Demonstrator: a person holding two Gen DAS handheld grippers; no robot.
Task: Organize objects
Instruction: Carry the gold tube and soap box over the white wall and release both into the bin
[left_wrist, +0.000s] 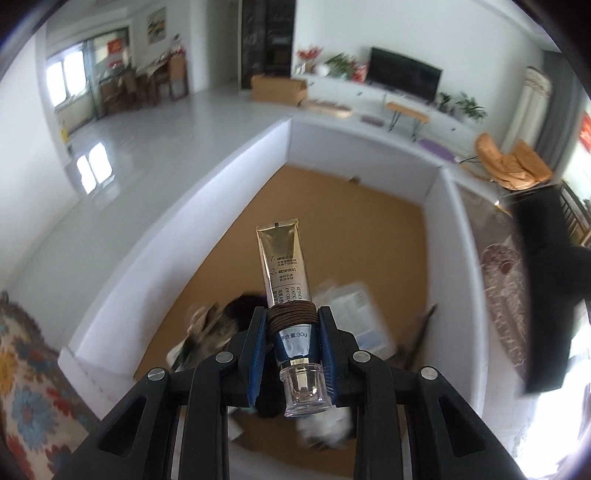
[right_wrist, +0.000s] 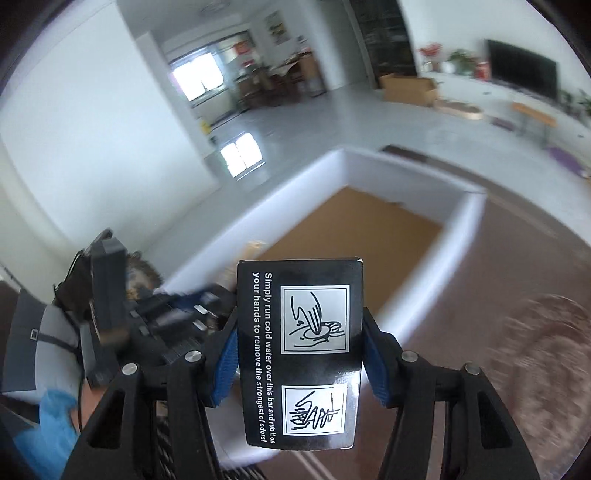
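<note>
My left gripper (left_wrist: 292, 317) is shut on a gold and blue cream tube (left_wrist: 282, 258) that has a clear cap and a brown hair tie wound around it. The tube points away from me, above a white-walled box (left_wrist: 184, 221) with a brown cardboard floor (left_wrist: 332, 221). My right gripper (right_wrist: 300, 325) is shut on a black carton (right_wrist: 258, 332) printed with white text and two drawings; its blue pads press on both sides. In the right wrist view the same white-walled box (right_wrist: 406, 173) lies ahead, and the left gripper (right_wrist: 195, 297) shows blurred at the left.
Blurred items lie on the box floor under the tube: a dark thing (left_wrist: 240, 306) and a white printed packet (left_wrist: 354, 306). Patterned rugs (left_wrist: 509, 295) flank the box. A dark blurred shape (left_wrist: 546, 277) crosses the right side. A blue and grey sleeve (right_wrist: 51, 413) is at lower left.
</note>
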